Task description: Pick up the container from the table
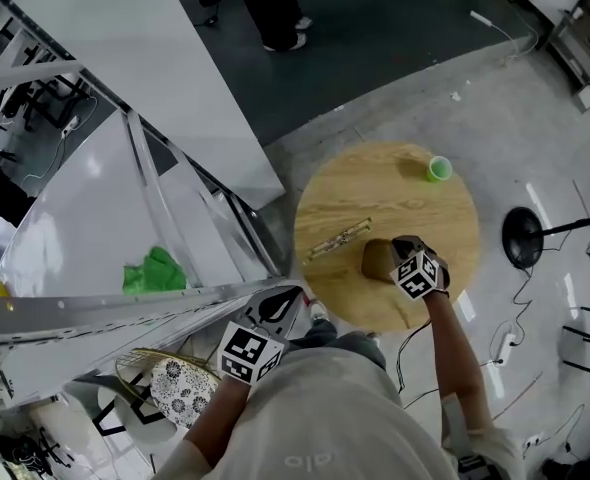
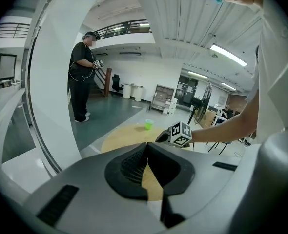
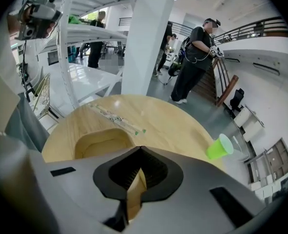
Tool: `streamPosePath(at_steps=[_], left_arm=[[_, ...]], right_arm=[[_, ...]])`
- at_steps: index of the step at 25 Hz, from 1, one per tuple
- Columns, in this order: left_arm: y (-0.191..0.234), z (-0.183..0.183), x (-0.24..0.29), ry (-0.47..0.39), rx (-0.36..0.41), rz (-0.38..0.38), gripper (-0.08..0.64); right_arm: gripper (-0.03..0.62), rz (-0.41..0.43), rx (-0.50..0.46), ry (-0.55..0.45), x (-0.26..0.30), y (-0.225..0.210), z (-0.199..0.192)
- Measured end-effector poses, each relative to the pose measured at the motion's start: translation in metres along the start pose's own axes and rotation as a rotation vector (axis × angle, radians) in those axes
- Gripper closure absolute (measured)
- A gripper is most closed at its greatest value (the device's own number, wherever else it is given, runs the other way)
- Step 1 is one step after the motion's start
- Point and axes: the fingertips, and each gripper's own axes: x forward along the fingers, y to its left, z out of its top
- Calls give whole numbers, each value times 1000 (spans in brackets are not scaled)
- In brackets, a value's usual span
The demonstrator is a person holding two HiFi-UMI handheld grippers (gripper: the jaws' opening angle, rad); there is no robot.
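Low right on the table, right claw clamps the container wall for the lift; left claw hangs shut.

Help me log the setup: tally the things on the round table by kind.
container: 1
cup: 1
strip: 1
Total: 3

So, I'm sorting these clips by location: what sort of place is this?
Probably a large open hall used as a workspace, not a home: an upper gallery with railings, shelving carts on a polished floor, and another person standing with handheld gear.
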Motion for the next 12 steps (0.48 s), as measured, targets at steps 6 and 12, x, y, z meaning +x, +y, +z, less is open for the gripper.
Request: streamPosePath(at_steps=[6, 12], left_arm=[[-11, 10, 8, -16, 7, -6, 543], [-21, 30, 21, -38, 18, -1, 543]], right_arm=[[568, -78, 116, -128, -43, -22, 18], [569, -166, 197, -249, -100, -50, 31]])
